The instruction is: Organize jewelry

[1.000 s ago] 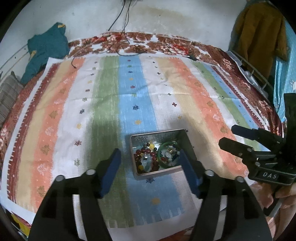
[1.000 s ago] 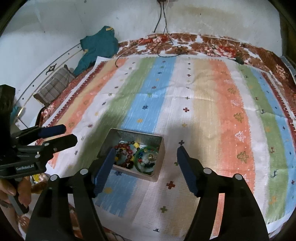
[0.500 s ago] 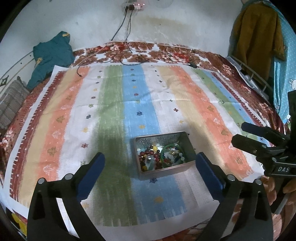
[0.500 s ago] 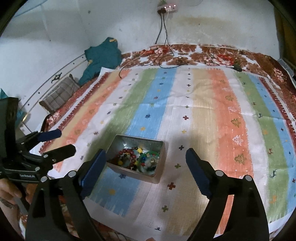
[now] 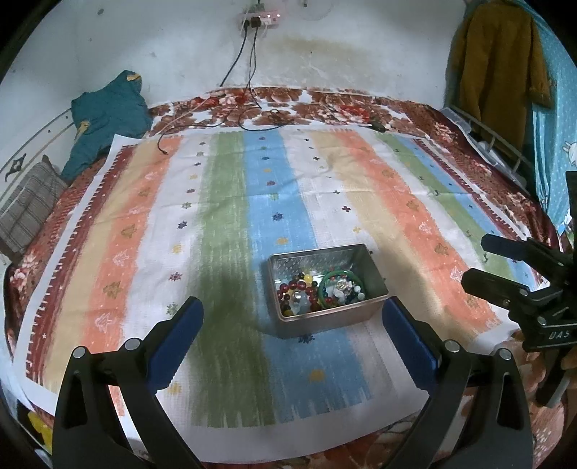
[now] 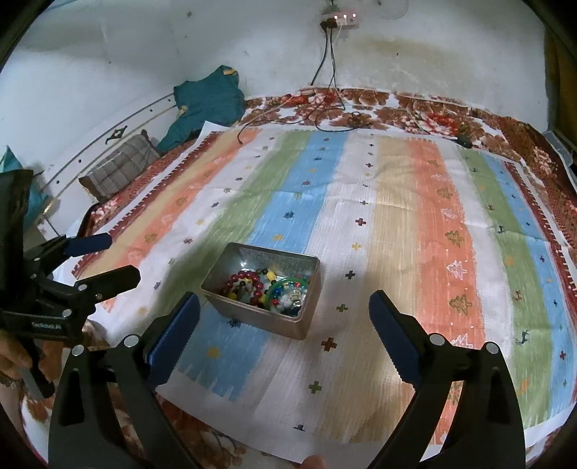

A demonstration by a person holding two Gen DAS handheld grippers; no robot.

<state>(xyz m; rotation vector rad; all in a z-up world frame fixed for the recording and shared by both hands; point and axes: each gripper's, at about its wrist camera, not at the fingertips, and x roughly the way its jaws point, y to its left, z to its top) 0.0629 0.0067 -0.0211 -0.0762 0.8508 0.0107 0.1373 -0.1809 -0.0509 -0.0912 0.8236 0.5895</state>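
Two beaded bracelets, a red bead bracelet and a green bangle, lie together in the open metal tin on the striped cloth, near its six o'clock edge. Gathering looks finished; no loose jewelry shows on the cloth, and no lid is in view. The left gripper and right gripper hang near the tin, jaws wide apart and empty, having just been opening. The cloth covers a floral bedspread; a teal garment sits at ten o'clock, a wall socket at twelve.
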